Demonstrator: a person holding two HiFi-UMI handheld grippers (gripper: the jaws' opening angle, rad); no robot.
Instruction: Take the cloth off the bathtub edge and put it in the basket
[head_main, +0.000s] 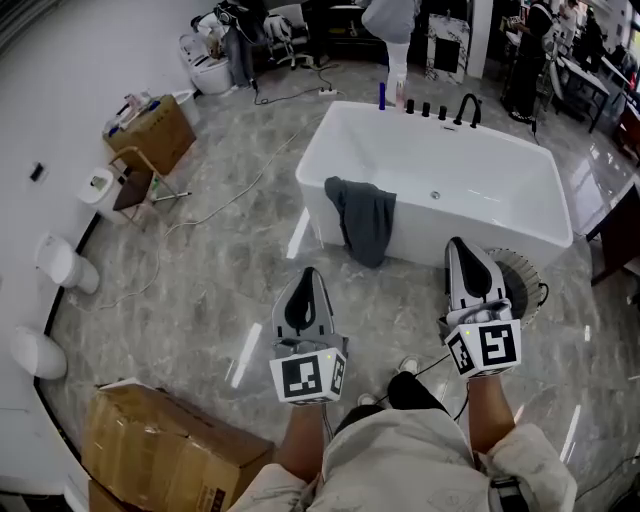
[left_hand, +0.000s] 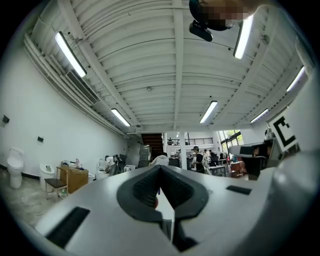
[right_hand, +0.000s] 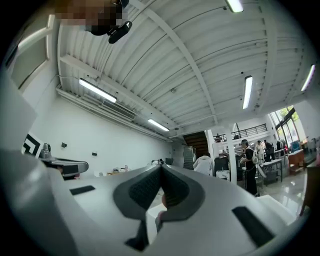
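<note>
The dark grey cloth (head_main: 365, 215) hangs draped over the near edge of the white bathtub (head_main: 420, 240), untouched, so the task looks to be at its very start. The basket (head_main: 524, 282) (a wire one, partly hidden) stands on the floor just beside the tub's near right corner. The left gripper (head_main: 309, 274) and right gripper (head_main: 459, 244) are both held up short of the tub, jaws together and empty. The next move probably calls for opening one gripper and reaching forward to pinch the cloth's upper fold.
</note>
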